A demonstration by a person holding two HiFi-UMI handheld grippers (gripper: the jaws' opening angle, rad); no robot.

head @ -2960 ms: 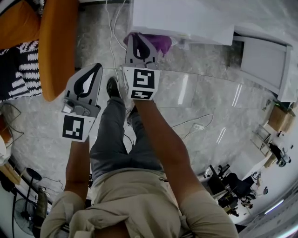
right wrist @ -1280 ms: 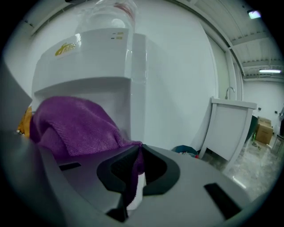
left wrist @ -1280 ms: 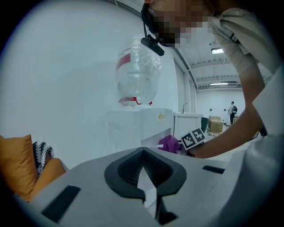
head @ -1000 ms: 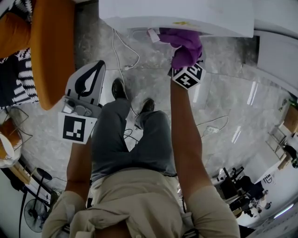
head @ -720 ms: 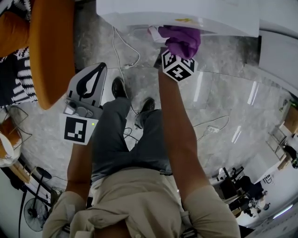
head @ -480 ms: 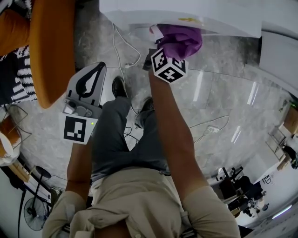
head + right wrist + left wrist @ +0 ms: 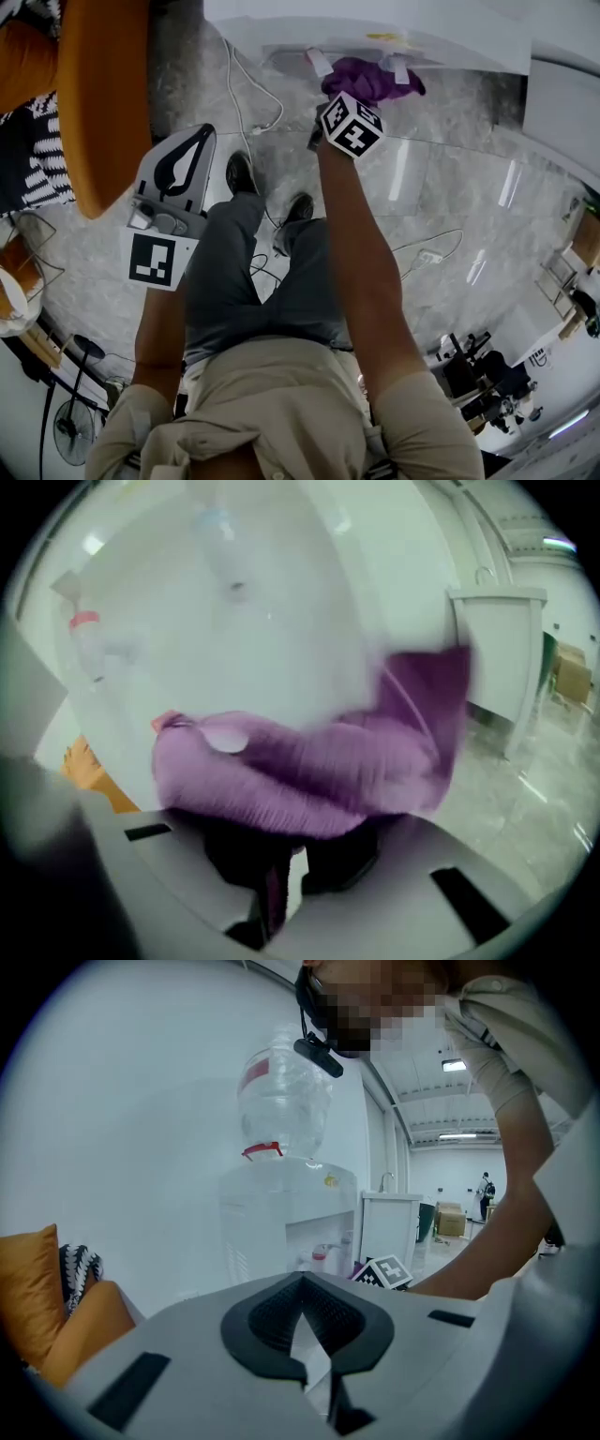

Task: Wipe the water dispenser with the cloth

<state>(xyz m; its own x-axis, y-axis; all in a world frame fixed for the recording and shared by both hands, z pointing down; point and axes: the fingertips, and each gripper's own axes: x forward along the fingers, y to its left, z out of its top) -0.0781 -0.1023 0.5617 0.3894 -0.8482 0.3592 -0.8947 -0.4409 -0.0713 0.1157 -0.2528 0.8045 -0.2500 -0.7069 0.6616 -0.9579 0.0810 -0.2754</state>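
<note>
Right gripper (image 7: 284, 857) clamped tight on the fuzzy purple cloth (image 7: 309, 761), which is bunched against the white plastic water dispenser (image 7: 375, 23). Left gripper (image 7: 302, 1283) hangs well apart beside the grey trouser leg (image 7: 225, 272), jaws together, empty.

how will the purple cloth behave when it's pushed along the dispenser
Likely floppy: the cloth bunches and folds over the right gripper, with one corner sticking up loosely. Probably light, since a single pinch carries all of it. Its ribbed knit looks soft, so it should drag and crumple against the dispenser rather than slide stiffly.
</note>
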